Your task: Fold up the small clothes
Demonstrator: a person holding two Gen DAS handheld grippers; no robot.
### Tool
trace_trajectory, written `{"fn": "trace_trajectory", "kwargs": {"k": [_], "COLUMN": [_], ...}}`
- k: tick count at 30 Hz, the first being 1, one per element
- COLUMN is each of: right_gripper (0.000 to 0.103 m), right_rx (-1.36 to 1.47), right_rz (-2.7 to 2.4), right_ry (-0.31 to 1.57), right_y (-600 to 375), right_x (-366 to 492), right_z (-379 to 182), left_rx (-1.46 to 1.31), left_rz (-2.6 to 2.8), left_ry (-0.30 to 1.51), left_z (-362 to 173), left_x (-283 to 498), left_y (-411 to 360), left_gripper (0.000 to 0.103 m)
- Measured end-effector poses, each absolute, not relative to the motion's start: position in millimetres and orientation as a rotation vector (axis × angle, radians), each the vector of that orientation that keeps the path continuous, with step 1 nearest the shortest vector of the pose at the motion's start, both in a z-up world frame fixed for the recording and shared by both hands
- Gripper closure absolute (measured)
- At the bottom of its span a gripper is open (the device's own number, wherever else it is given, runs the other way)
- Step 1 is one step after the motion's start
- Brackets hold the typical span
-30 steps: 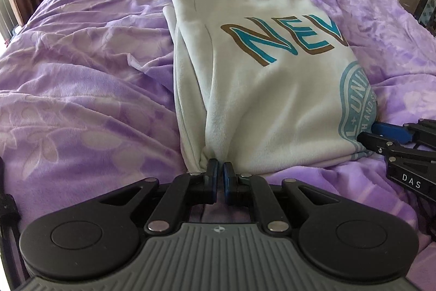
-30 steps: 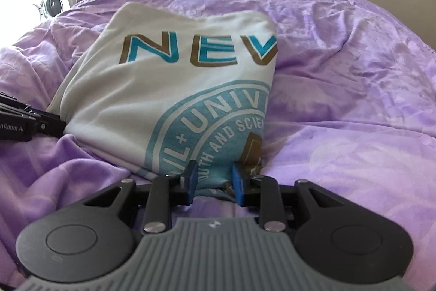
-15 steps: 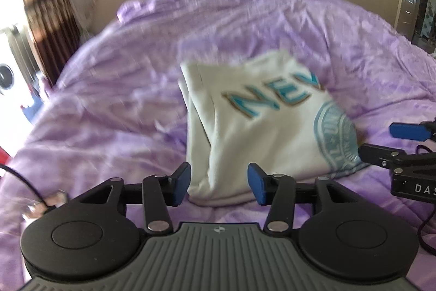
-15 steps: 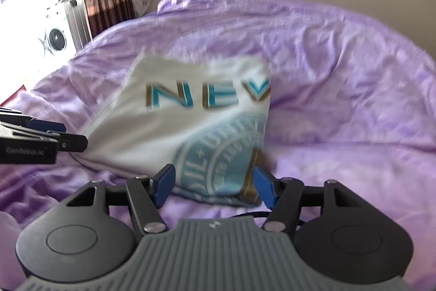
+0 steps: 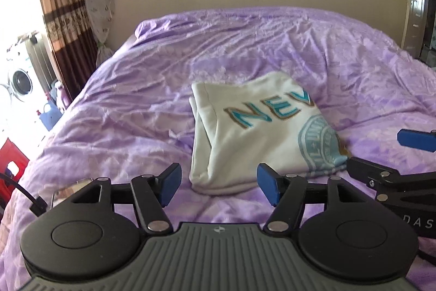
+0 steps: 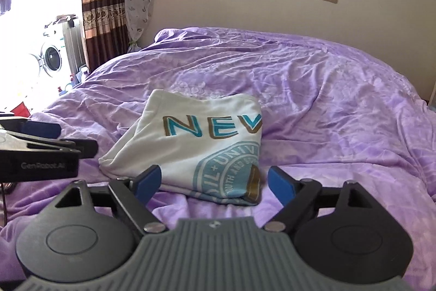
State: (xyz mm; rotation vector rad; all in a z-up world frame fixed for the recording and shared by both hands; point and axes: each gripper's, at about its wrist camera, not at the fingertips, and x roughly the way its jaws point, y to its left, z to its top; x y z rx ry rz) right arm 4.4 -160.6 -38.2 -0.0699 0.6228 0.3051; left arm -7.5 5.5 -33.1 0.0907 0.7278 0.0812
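Observation:
A white T-shirt [image 5: 253, 132] with teal "NEV" lettering and a round teal seal lies folded into a compact rectangle on the purple bedspread [image 5: 130, 122]; it also shows in the right wrist view [image 6: 201, 146]. My left gripper [image 5: 218, 184] is open and empty, held back from the shirt's near left corner. My right gripper [image 6: 214, 183] is open and empty, just short of the shirt's near right edge. Each gripper shows in the other's view, the right one [image 5: 392, 171] beside the shirt and the left one [image 6: 41, 149] at the left.
The rumpled purple bedspread [image 6: 340, 105] covers the whole bed up to a beige wall. A curtain [image 6: 105, 7], a washing machine [image 6: 49, 56] and bottles stand left of the bed. A phone with a cable [image 5: 68, 190] lies near the left gripper.
Both grippers let go of the shirt's near edge, opened wide and pulled back and up. The folded shirt stays flat on the bed.

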Motion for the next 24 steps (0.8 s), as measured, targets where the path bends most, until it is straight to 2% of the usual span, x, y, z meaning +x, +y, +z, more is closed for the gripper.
{"fn": "trace_trajectory", "kwargs": {"k": [8,24], "right_gripper": [0.022,0.021], "right_rx": [-0.079,-0.082], "right_rz": [0.315,0.33], "right_ry": [0.654,0.685], "right_y": [-159,-158], "right_x": [4,11], "right_z": [-48,-52], "left_rx": [0.058,0.06], "left_rz": [0.075,0.083], "left_ry": [0.806,0.81], "left_z": [-49,-48], "left_x": [-3,-4], "left_y": [7,8], "left_gripper": [0.028,0.028]}}
